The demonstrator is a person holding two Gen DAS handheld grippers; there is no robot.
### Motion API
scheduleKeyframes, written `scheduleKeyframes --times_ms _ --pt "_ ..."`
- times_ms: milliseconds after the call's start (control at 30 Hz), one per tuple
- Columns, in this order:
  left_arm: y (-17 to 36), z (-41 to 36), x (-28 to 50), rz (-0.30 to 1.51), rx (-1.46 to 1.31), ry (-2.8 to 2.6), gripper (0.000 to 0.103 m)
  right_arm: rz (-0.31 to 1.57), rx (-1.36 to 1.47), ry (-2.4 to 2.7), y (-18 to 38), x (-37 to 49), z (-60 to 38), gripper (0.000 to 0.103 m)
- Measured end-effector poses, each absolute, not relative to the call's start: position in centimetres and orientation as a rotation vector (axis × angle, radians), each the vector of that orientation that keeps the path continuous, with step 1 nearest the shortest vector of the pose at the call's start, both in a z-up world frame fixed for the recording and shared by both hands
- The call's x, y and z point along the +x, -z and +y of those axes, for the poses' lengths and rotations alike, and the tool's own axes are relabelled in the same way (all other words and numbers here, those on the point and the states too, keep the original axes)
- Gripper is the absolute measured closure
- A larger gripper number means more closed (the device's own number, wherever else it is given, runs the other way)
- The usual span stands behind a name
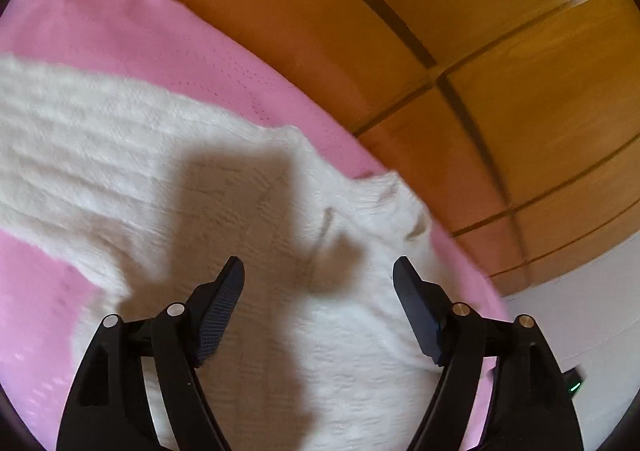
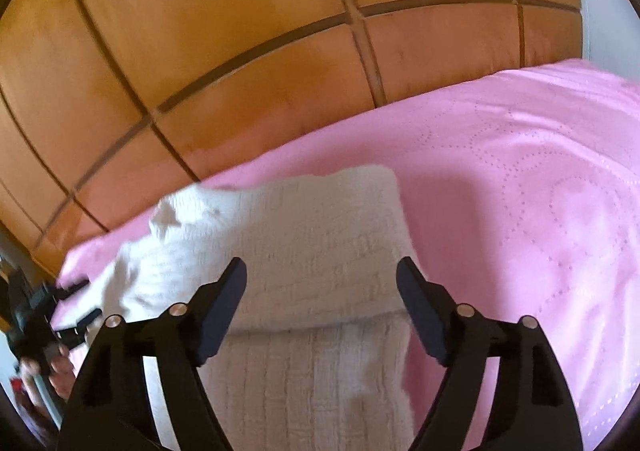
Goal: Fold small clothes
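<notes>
A white knitted garment lies spread on a pink bedspread. My left gripper hovers over it with its jaws wide apart and nothing between the pads; its shadow falls on the knit. A ribbed cuff or hem curls up near the bed's edge. In the right wrist view the same white garment shows a folded layer with a crease across it. My right gripper stands open above that fold, holding nothing.
A wooden panelled wardrobe runs close along the bed's far side, also seen as wooden panels. Bare pink bedspread stretches to the right. The other gripper and a hand show at the left edge. A white wall stands low right.
</notes>
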State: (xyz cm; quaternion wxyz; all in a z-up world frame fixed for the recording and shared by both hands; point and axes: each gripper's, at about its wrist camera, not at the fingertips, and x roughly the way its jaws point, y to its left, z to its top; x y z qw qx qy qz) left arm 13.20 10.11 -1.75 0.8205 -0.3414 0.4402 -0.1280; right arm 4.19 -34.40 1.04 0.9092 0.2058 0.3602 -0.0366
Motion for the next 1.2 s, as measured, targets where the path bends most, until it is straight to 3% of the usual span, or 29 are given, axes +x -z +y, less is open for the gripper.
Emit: scheduleKeyframes --times_ms 67,167,200,233,267,300,600,800,900,1100,1133,1200 --pt "2.3 8.9 13.8 0.965 -0.712 0.266 0.029 0.754 0.406 0.074 -0.7 3.8 -33.9 0.022" --pt "3.0 6.6 14.8 0.998 -0.625 0.258 0.044 0.747 0.411 0.096 -0.6 3.0 -34.1 0.016" --pt "3.3 6.1 15.1 1.008 -0.602 0.253 0.060 0.744 0.417 0.102 -0.6 2.8 -34.3 0.015" --pt "3.6 5.3 15.6 1.023 -0.569 0.252 0.084 0.740 0.419 0.114 -0.7 2.5 -34.7 0.014" --pt "3.9 4.6 16.0 1.036 -0.534 0.242 0.095 0.736 0.420 0.126 -0.9 2.3 -35.2 0.013" --pt "3.9 4.4 16.1 1.036 -0.525 0.233 0.097 0.732 0.423 0.138 -0.9 2.1 -35.6 0.013" --pt "0.9 8.8 13.3 0.918 -0.528 0.178 0.097 0.708 0.425 0.114 -1.7 3.7 -36.2 0.017" --pt "2.6 9.3 13.8 0.973 -0.459 0.131 0.095 0.823 0.393 0.052 1.6 8.0 -32.5 0.017" --pt "2.7 9.4 12.6 0.971 -0.438 0.149 0.066 0.871 0.254 0.144 4.0 9.3 -31.0 0.015" --pt "2.3 11.7 9.9 0.939 -0.450 0.063 0.062 0.875 0.260 0.187 4.7 9.7 -31.5 0.003" --pt "2.2 12.3 9.2 0.926 -0.464 0.055 0.053 0.878 0.266 0.186 4.8 9.7 -31.7 0.003" --pt "1.9 13.0 8.1 0.898 -0.478 0.044 0.050 0.872 0.255 0.205 4.4 9.5 -31.5 0.003"
